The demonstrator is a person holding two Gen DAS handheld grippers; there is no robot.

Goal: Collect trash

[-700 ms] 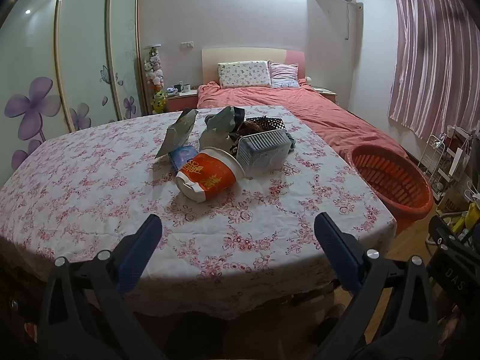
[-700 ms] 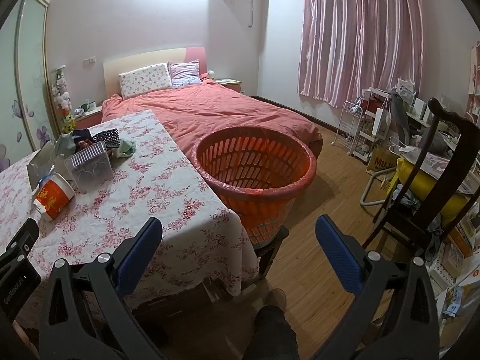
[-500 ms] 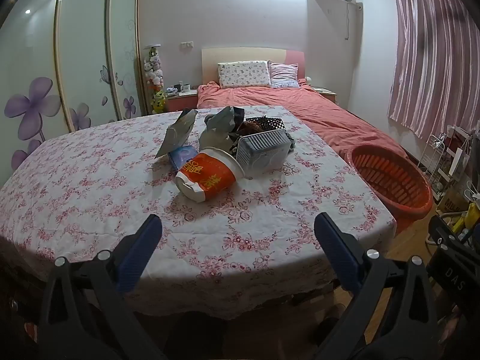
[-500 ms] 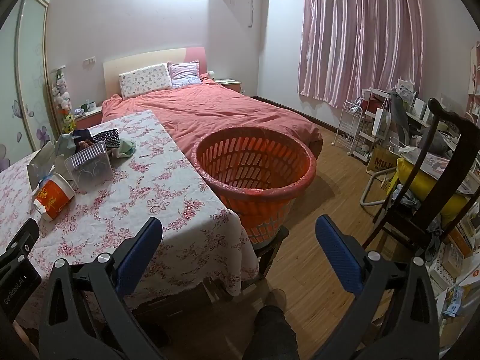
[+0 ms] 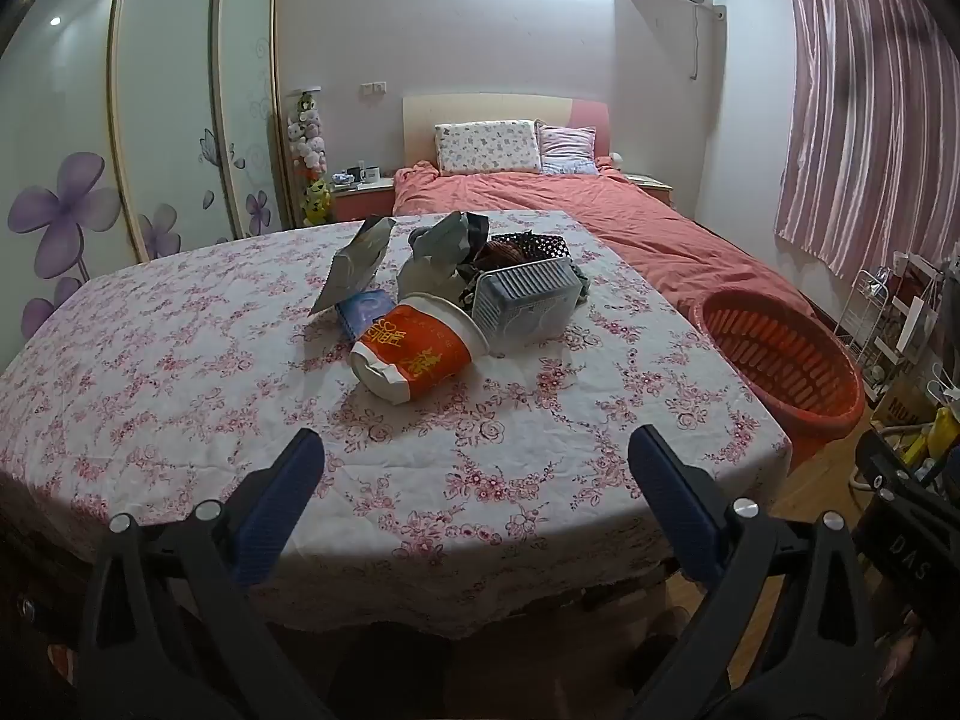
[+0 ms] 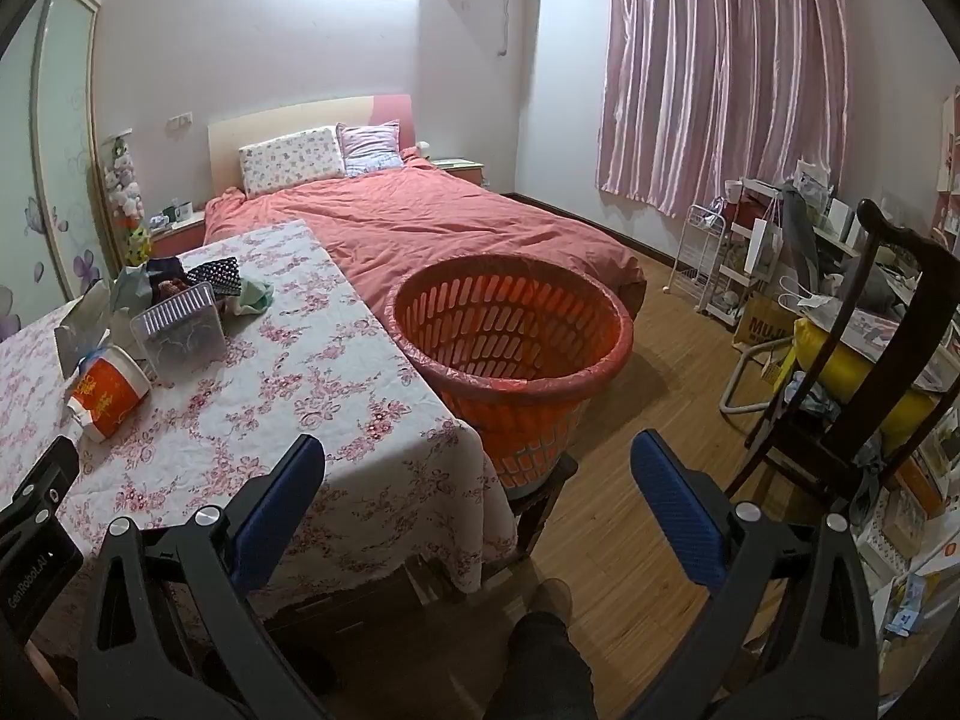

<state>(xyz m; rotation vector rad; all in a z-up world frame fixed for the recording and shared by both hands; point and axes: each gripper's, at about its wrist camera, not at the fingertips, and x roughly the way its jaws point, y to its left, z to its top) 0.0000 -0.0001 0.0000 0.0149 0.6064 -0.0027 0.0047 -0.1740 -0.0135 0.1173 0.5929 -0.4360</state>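
Tablecloth (image 5: 180,372) hides table legs; basket (image 5: 780,354) partly cut off.

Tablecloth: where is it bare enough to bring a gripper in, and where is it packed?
Bare: the tablecloth left of the noodle cup and the near strip before it. Crowded: the middle, with foil bag and clear plastic box close together.

Left wrist view faces table (image 5: 180,360) from its near edge, right wrist view angled toward basket (image 6: 510,324), both sharing bed (image 5: 630,222)
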